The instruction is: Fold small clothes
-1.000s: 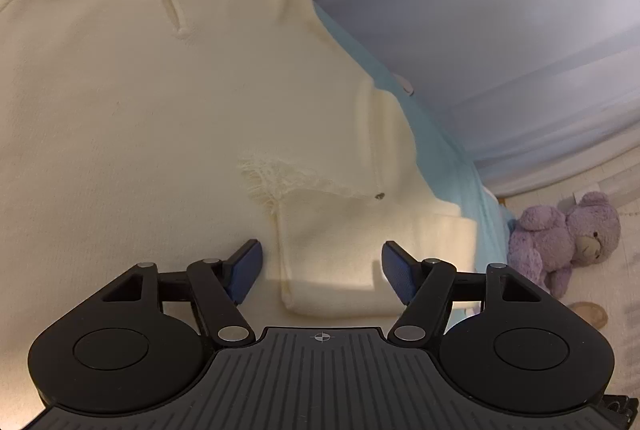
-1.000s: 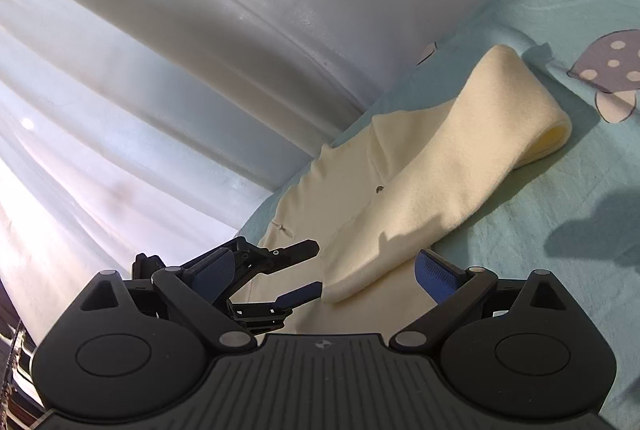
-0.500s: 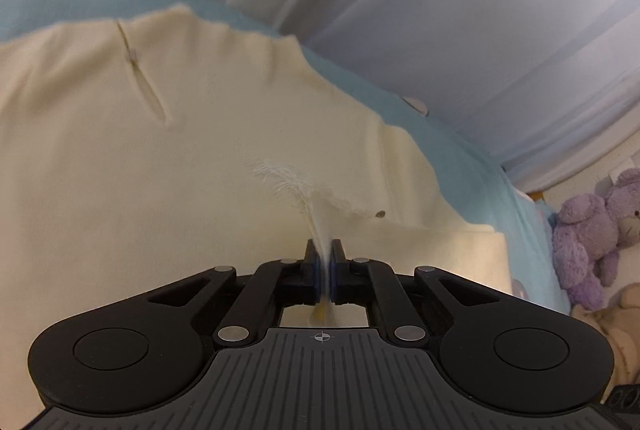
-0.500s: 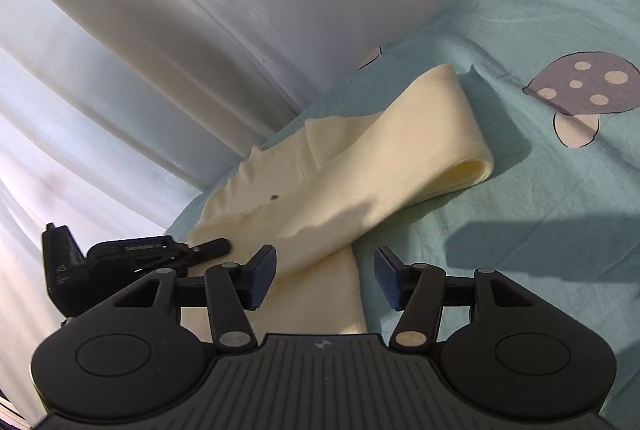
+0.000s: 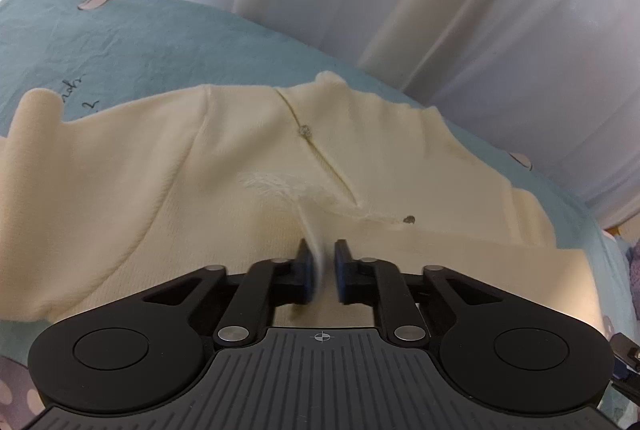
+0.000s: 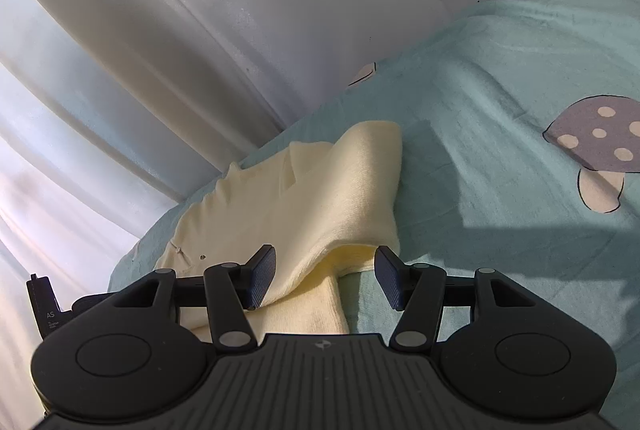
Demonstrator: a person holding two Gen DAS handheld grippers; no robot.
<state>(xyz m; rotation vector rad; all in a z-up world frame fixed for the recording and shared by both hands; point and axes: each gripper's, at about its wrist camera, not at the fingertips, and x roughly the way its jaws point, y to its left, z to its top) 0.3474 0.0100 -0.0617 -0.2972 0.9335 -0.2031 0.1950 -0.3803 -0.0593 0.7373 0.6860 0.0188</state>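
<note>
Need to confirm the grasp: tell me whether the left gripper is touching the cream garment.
Touching. In the left wrist view the left gripper is shut on a thin pinched ridge of the cream garment, which rises between its blue pads.

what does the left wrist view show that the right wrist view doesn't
Only the left wrist view: the left gripper shut on a thin pinch of the cream garment, beside the fringed patch, with handwriting on the sheet.

Only the right wrist view: the right gripper with its jaws apart around the garment's folded edge, pads not pressing it, and a mushroom print on the sheet.

Both: the cream garment, its slit with a small stud, the teal sheet and the white curtain behind.
</note>
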